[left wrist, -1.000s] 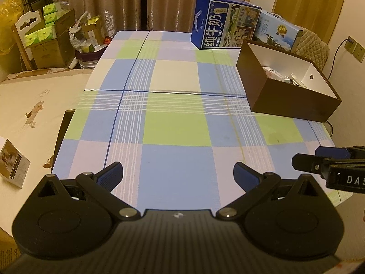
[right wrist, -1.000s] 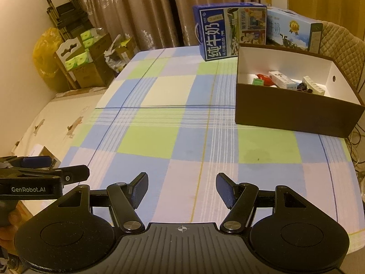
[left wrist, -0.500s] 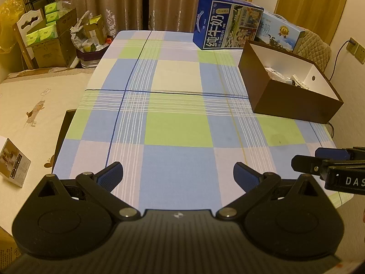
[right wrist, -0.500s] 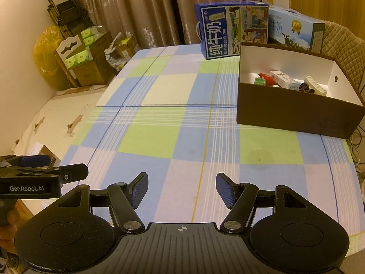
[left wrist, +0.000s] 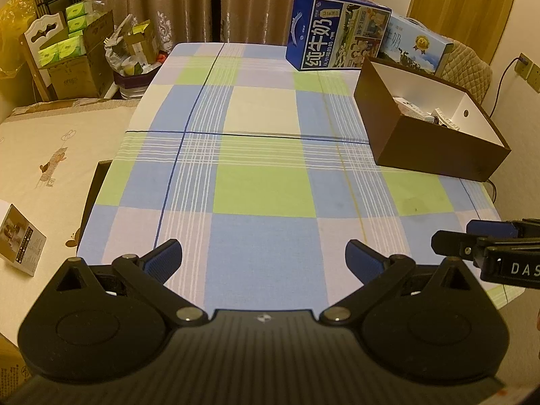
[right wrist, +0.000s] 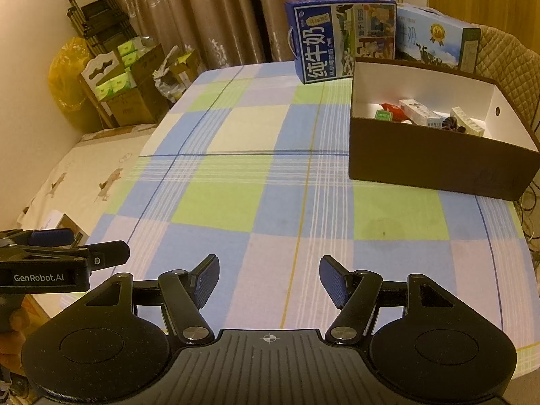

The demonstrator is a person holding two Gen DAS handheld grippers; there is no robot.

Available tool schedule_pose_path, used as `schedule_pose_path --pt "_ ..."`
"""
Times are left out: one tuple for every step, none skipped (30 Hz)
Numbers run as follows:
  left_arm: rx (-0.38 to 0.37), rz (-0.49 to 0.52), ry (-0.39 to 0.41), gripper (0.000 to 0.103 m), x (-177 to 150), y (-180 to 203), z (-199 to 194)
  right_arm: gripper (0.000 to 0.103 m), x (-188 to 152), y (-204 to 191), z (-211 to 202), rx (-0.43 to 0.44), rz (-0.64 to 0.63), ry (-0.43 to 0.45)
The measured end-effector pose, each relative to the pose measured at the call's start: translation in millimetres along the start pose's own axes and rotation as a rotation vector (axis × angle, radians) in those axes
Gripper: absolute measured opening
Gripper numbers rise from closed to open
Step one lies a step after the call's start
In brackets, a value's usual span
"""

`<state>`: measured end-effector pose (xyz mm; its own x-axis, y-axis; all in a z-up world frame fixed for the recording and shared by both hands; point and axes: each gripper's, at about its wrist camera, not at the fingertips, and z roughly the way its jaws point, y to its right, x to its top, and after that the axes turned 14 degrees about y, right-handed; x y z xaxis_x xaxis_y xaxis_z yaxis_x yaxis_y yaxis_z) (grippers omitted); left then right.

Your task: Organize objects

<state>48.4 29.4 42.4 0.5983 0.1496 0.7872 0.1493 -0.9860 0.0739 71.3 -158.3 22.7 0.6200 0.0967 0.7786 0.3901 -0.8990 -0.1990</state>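
Both views slightly lower; left gripper (left wrist: 263, 258) and right gripper (right wrist: 268, 278) agape.

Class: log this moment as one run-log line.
left gripper: open, empty | right gripper: open, empty | brown box: holds items | tablecloth: bare

Your two handheld grippers are matte black: the left gripper (left wrist: 263, 258) and right gripper (right wrist: 268, 281) each show blue ribbed pads (right wrist: 206, 278), round silver pivot screws (right wrist: 194, 331) and ridged housings; white lettering reads "GenRobot.AI" and "DAS".
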Motion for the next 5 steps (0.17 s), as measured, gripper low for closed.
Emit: schedule_pose_path --pt "-0.001 0.0 0.0 0.102 -0.6 0.2 0.2 0.063 0.0 1.1 0.4 -0.001 0.001 -0.001" --pt "-0.001 0.0 -0.002 0.102 -0.9 0.7 1.1 0.063 -0.2 1.5 0.7 -0.001 0.003 -0.002" --pt "0.0 0.0 -0.003 0.102 -1.4 1.7 2.1 0.063 0.0 2.7 1.2 0.0 0.004 -0.004" --pt "0.002 0.0 -0.005 0.102 -1.3 3.0 3.8 0.063 0.5 3.6 2.0 0.0 0.005 -0.005" --pt "0.004 0.001 -0.008 0.102 -1.0 3.8 5.0 0.063 1.4 4.5 2.7 0.001 0.006 -0.007"
